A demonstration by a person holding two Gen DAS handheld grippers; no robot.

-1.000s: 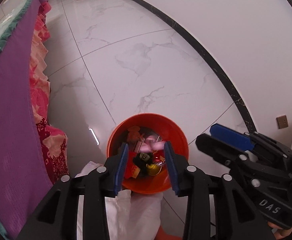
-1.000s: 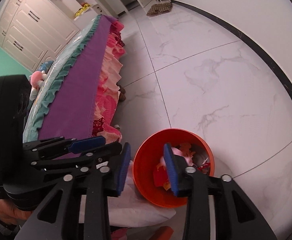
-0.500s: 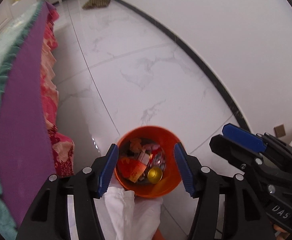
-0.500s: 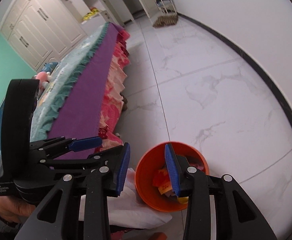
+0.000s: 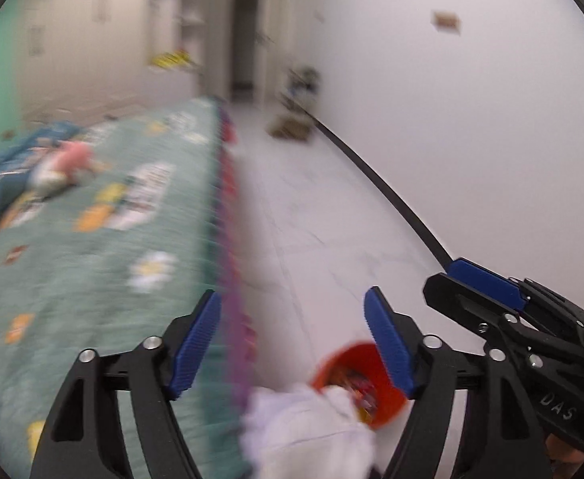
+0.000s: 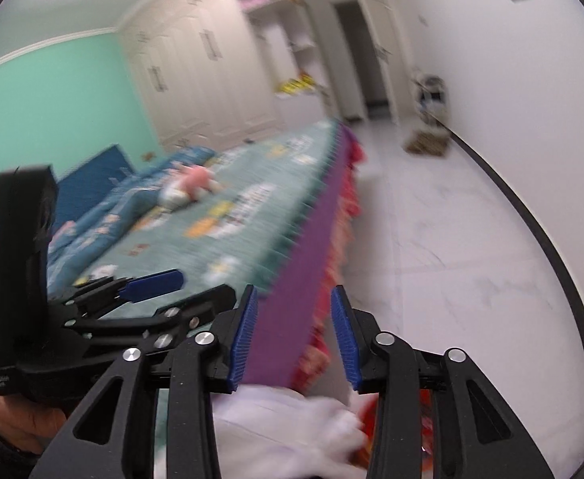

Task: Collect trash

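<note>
**Both grippers empty above the bin**

The left gripper (image 5: 292, 339) and right gripper (image 6: 292, 335) were opening, nothing between the jaws. The orange bin (image 5: 355, 383) of trash lay at 5 o'clock below the left gripper, nearer it. White bag (image 5: 307, 427) blurred, bin partly hidden. Bed (image 5: 92, 231) at 10 o'clock.

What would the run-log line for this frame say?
left gripper: opening, nothing between jaws | right gripper: opening, nothing between jaws | orange bin: on floor, holds trash | white bag: beside bin
</note>
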